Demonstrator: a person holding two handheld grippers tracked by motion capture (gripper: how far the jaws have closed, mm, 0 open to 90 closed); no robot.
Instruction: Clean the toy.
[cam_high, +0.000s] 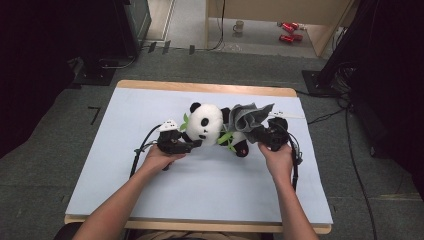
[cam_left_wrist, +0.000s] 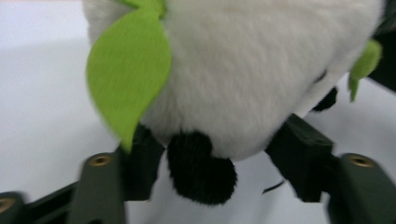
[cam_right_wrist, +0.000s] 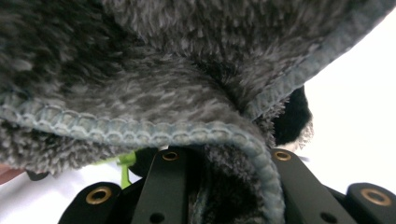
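Note:
A black-and-white panda plush (cam_high: 206, 122) with green felt leaves lies in the middle of the table. A grey fluffy cloth (cam_high: 251, 117) is draped over its body at the right. My left gripper (cam_high: 192, 145) is at the panda's head. In the left gripper view the white head (cam_left_wrist: 243, 79) and a black patch (cam_left_wrist: 201, 172) sit between the jaws, whose pads (cam_left_wrist: 301, 156) press the fur on both sides. My right gripper (cam_high: 262, 135) is shut on the cloth's hemmed edge (cam_right_wrist: 219, 135), which bunches between its jaws. A green leaf (cam_left_wrist: 128, 77) covers part of the left jaw.
The table carries a pale mat (cam_high: 200, 185) with a wooden rim (cam_high: 205, 87) at the far side. On the floor beyond stand a mug (cam_high: 239, 26) and red cans (cam_high: 289, 31). Black stands (cam_high: 330, 70) flank the table, and cables trail at the right.

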